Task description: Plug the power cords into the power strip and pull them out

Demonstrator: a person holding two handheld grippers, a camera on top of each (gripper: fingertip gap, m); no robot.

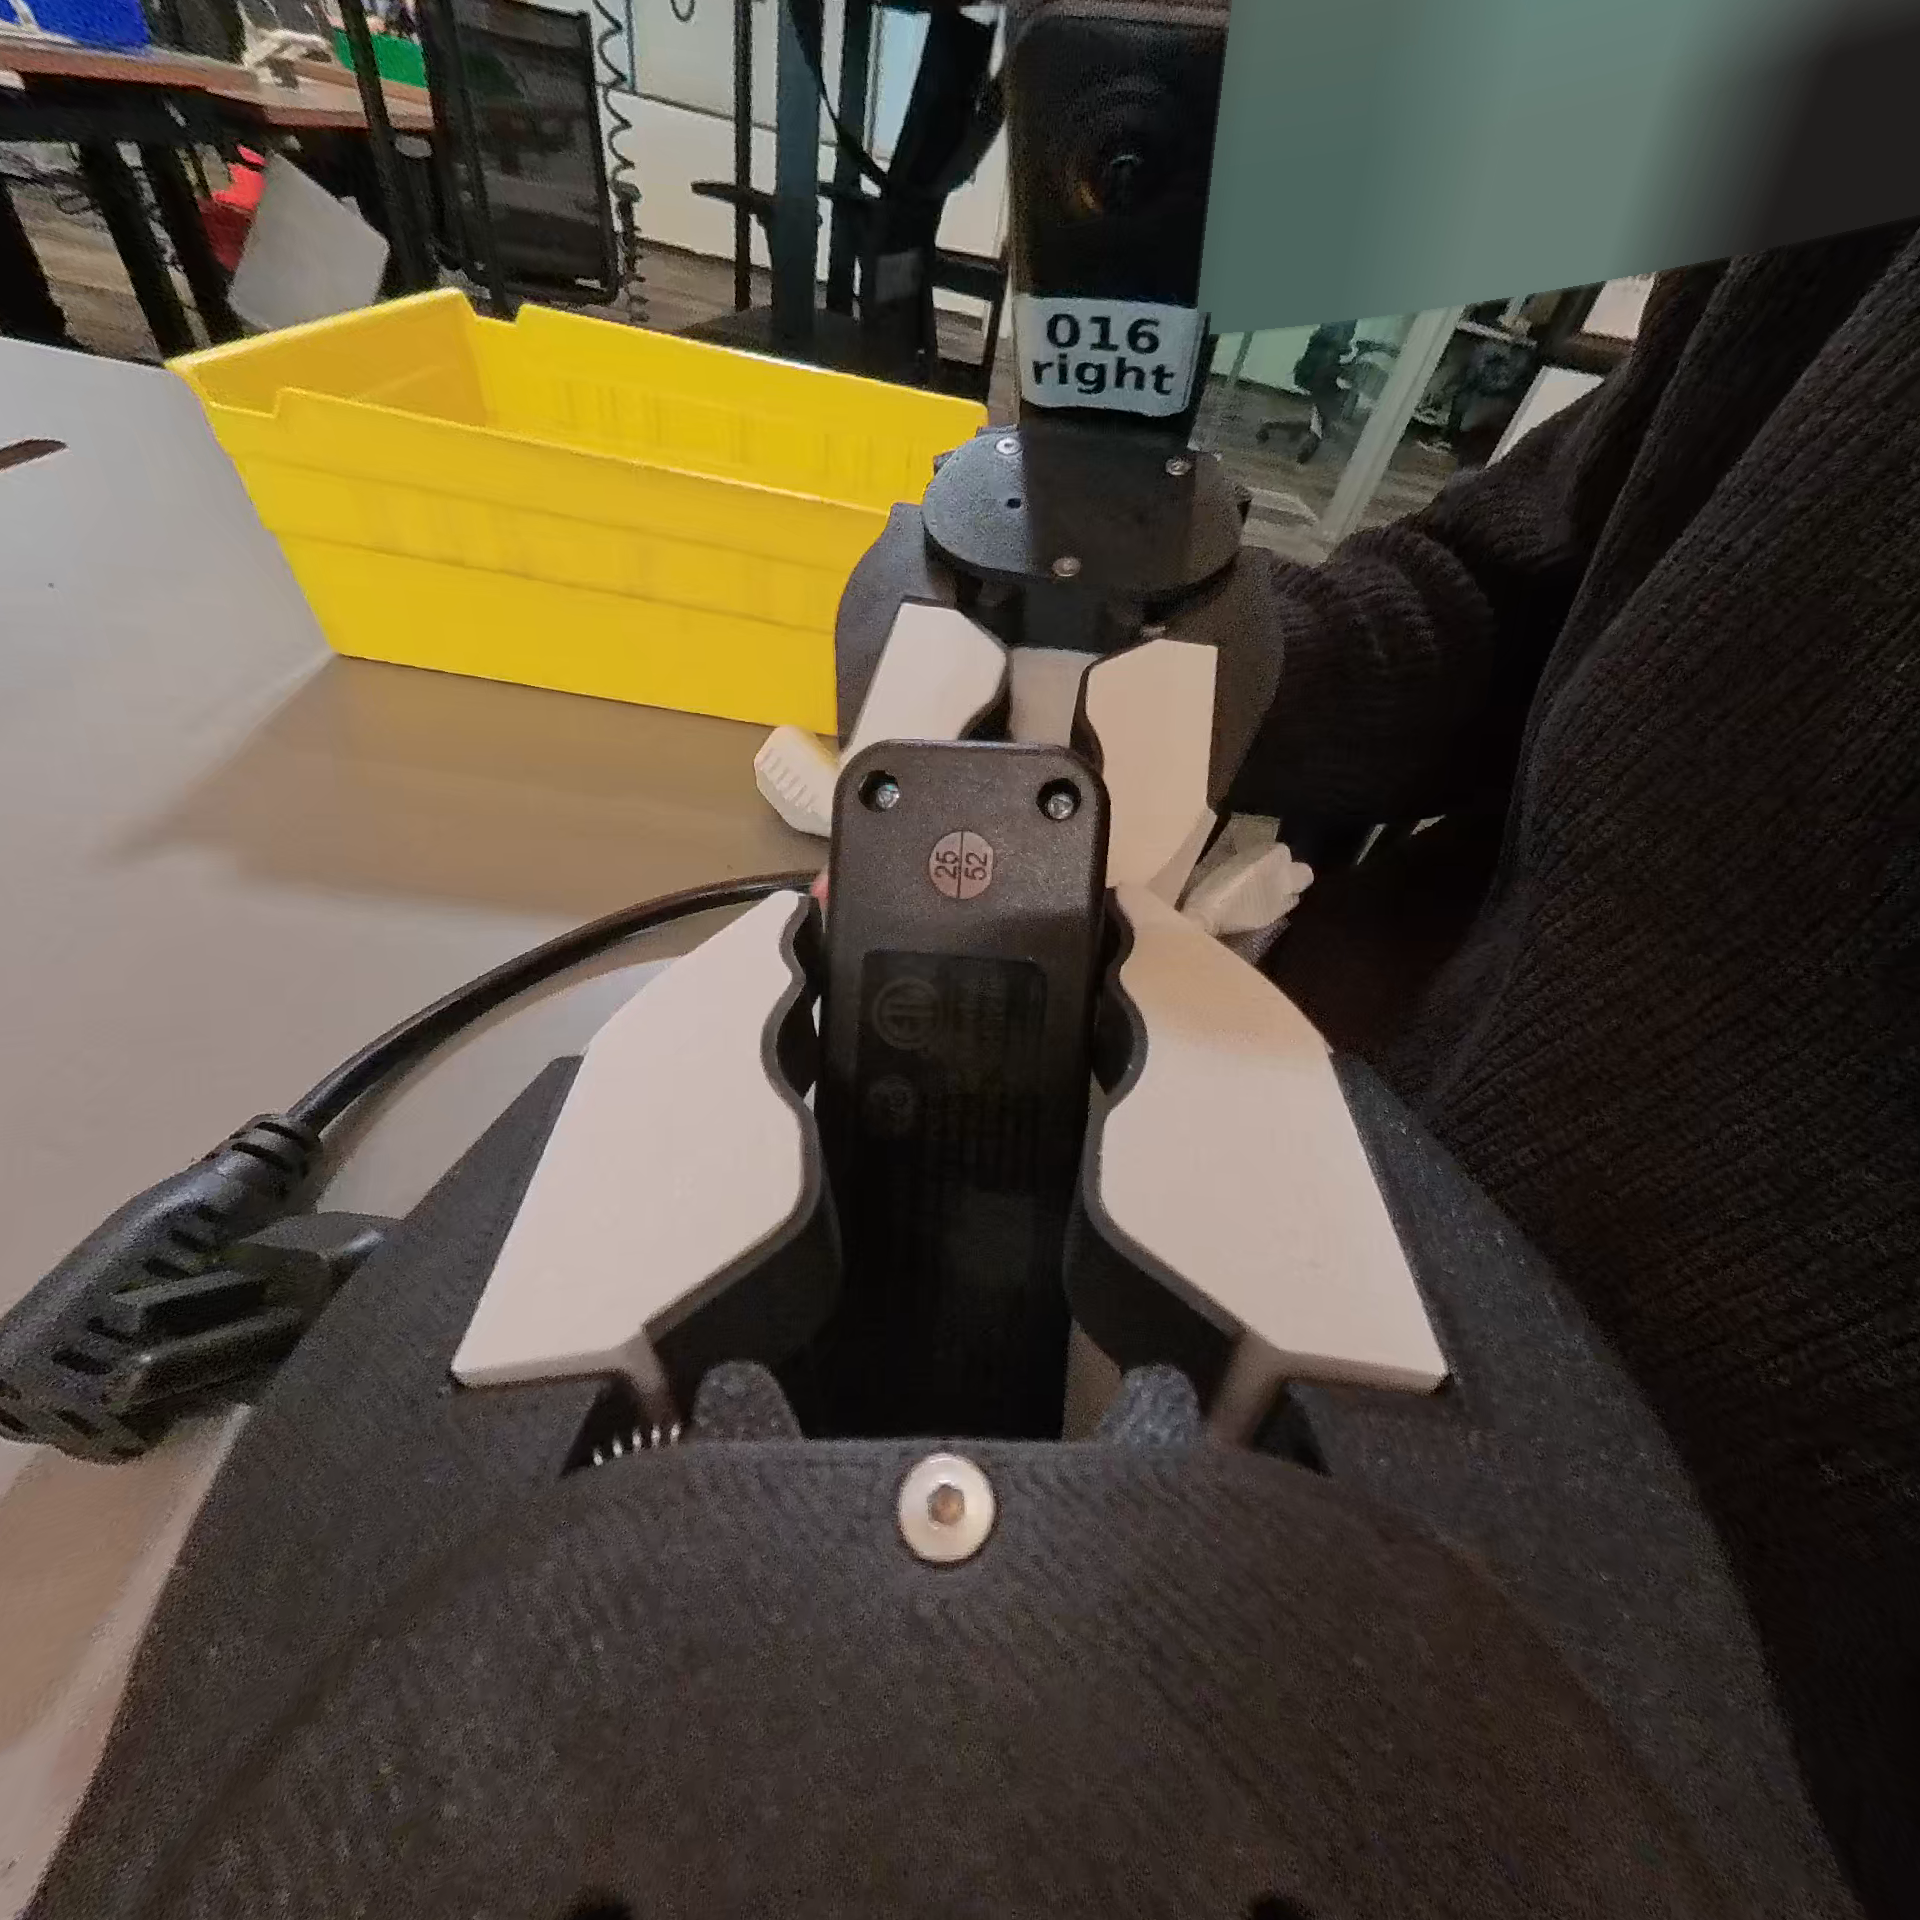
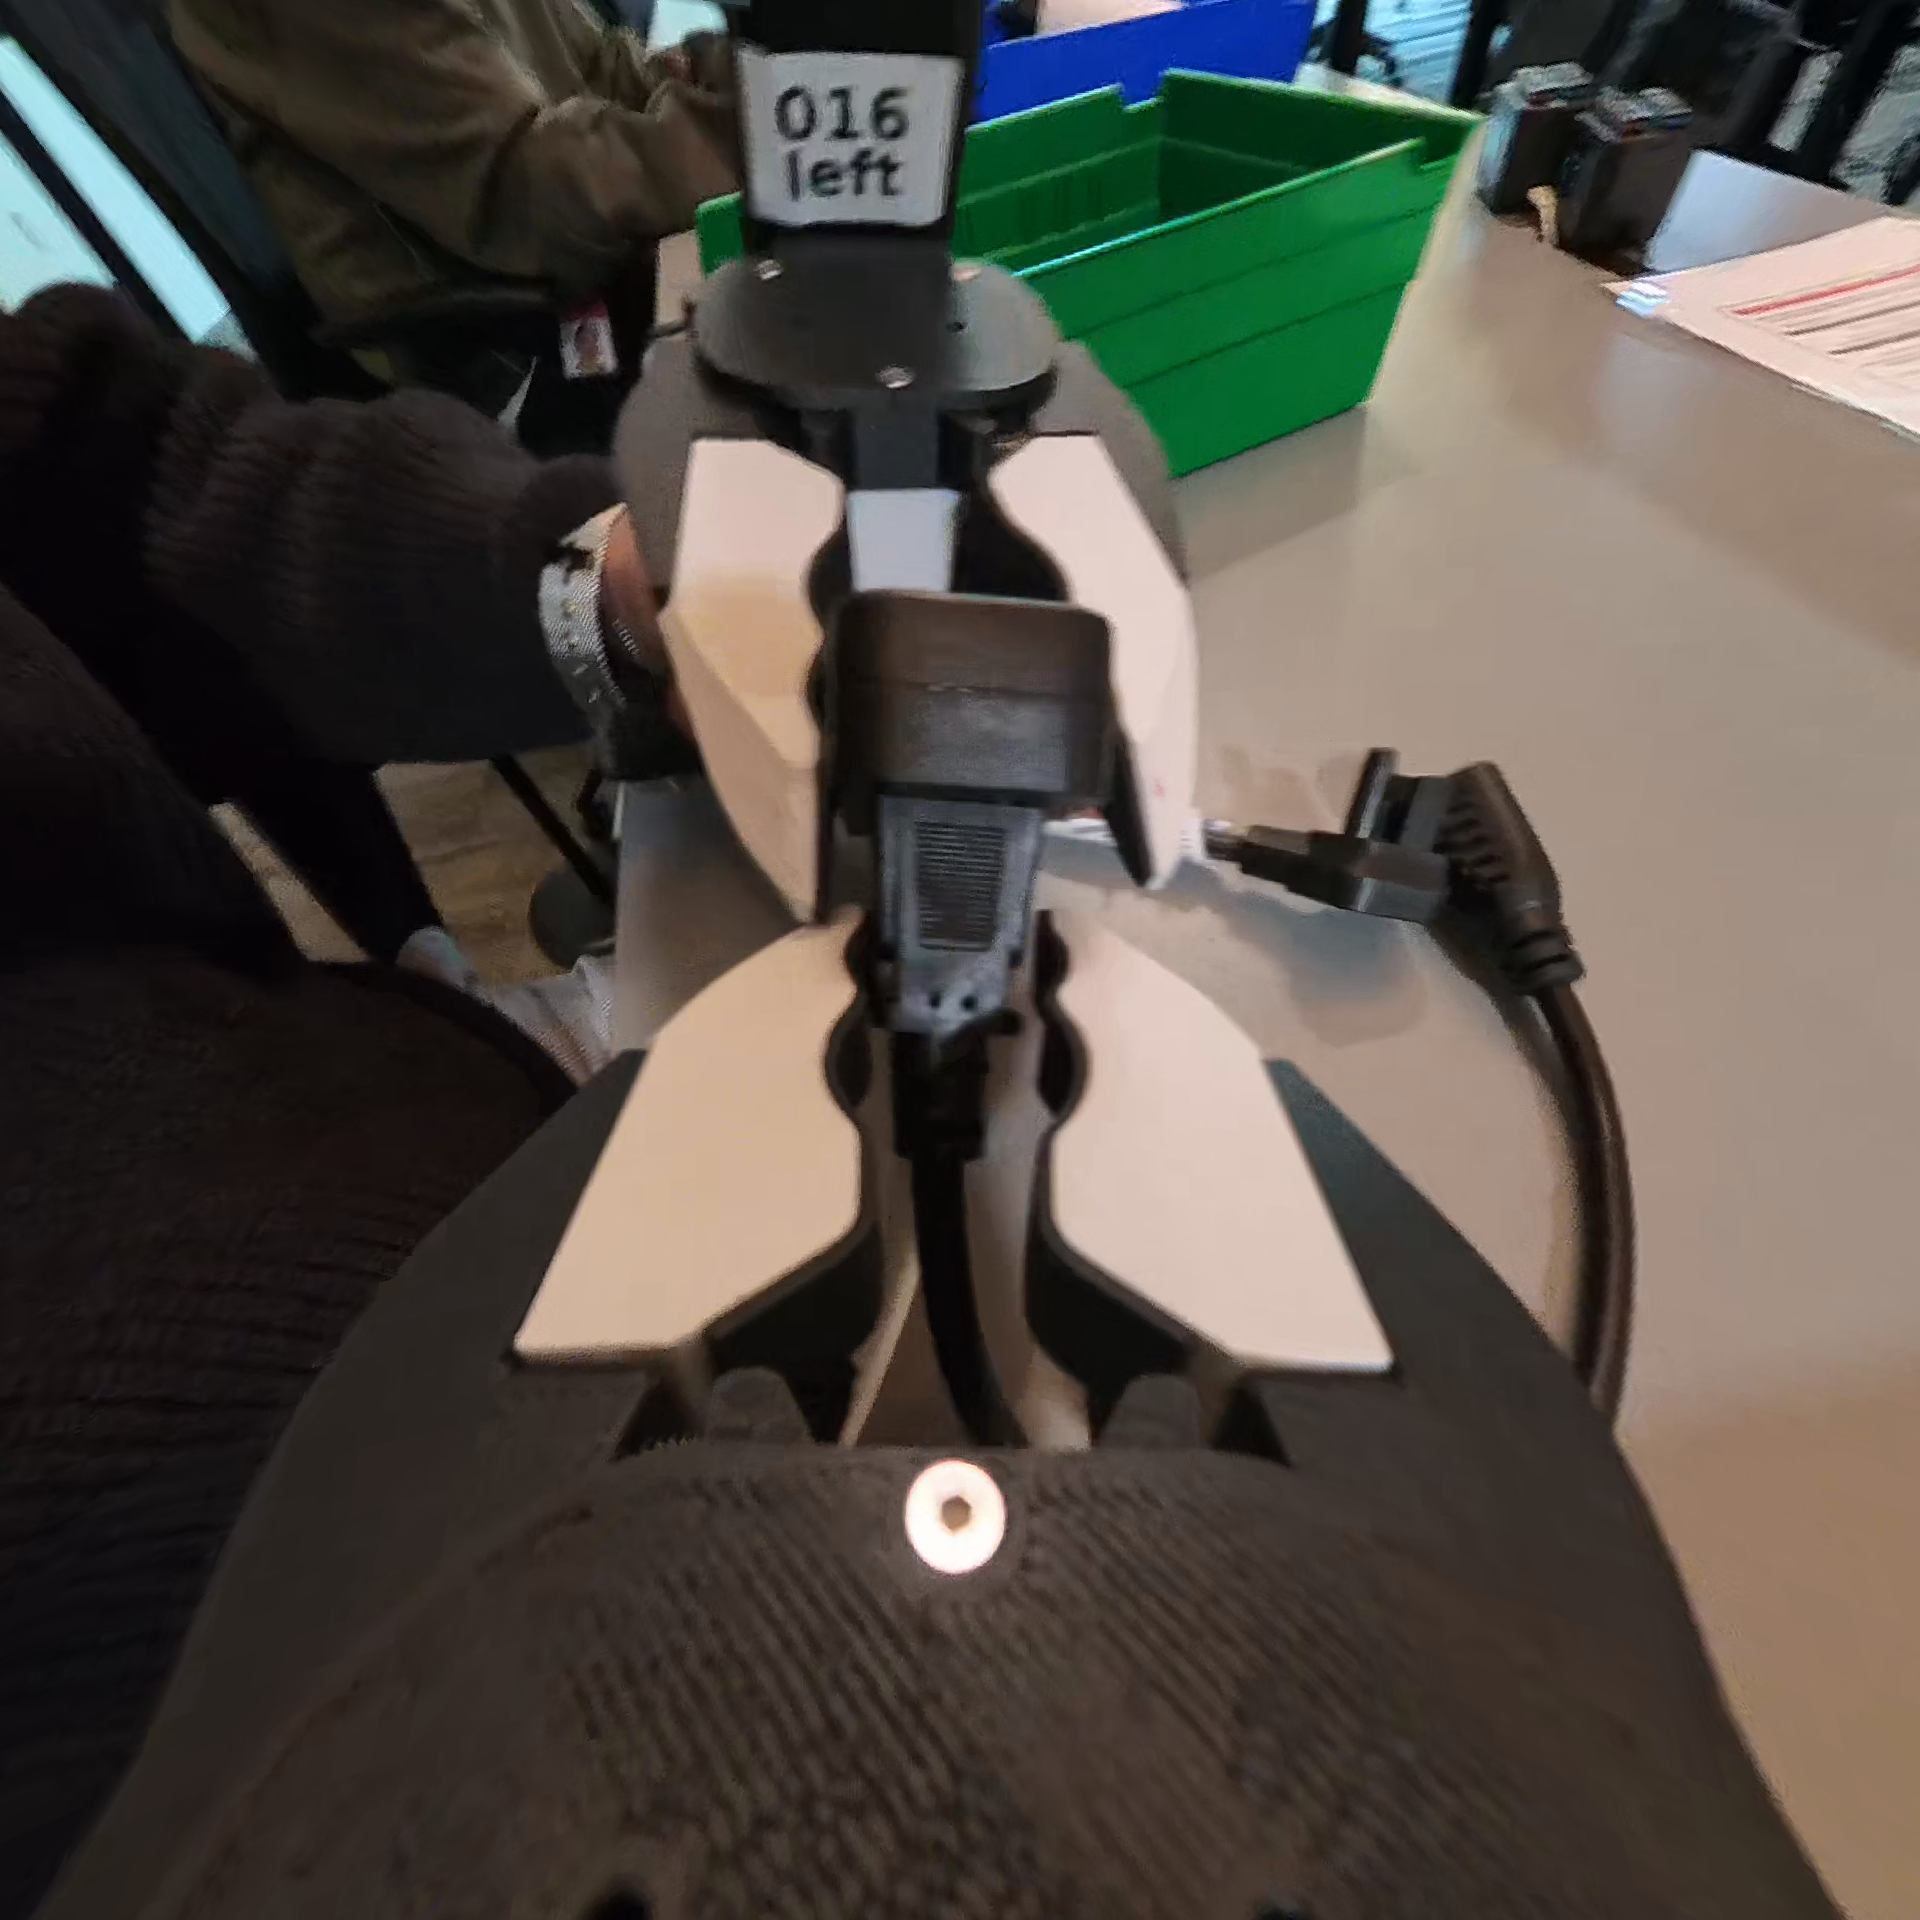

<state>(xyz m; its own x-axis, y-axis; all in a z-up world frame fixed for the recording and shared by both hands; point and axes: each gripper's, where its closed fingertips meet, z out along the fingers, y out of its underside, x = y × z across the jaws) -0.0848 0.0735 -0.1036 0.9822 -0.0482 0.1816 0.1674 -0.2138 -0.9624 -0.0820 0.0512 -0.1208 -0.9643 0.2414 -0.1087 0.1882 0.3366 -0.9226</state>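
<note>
My left gripper (image 1: 961, 935) is shut on a black power strip (image 1: 961, 1039), held above the table with its labelled back side up. My right gripper (image 1: 1039, 717) faces it from the far end. In the right wrist view, my right gripper (image 2: 956, 977) is shut on a dark grey plug (image 2: 951, 894), and its black cord (image 2: 951, 1247) runs back between the fingers. The plug's front meets the power strip (image 2: 966, 696), and its prongs are hidden. The left gripper's white fingers (image 2: 738, 644) clamp the strip's sides. A second black plug (image 1: 156, 1320) (image 2: 1392, 842) lies loose on the table.
A yellow bin (image 1: 540, 540) stands on the grey table (image 1: 312, 831) beyond the left gripper. A green bin (image 2: 1226, 281), a blue bin (image 2: 1132, 52) and papers (image 2: 1808, 312) lie at the far side. A person in an olive jacket (image 2: 436, 156) sits behind.
</note>
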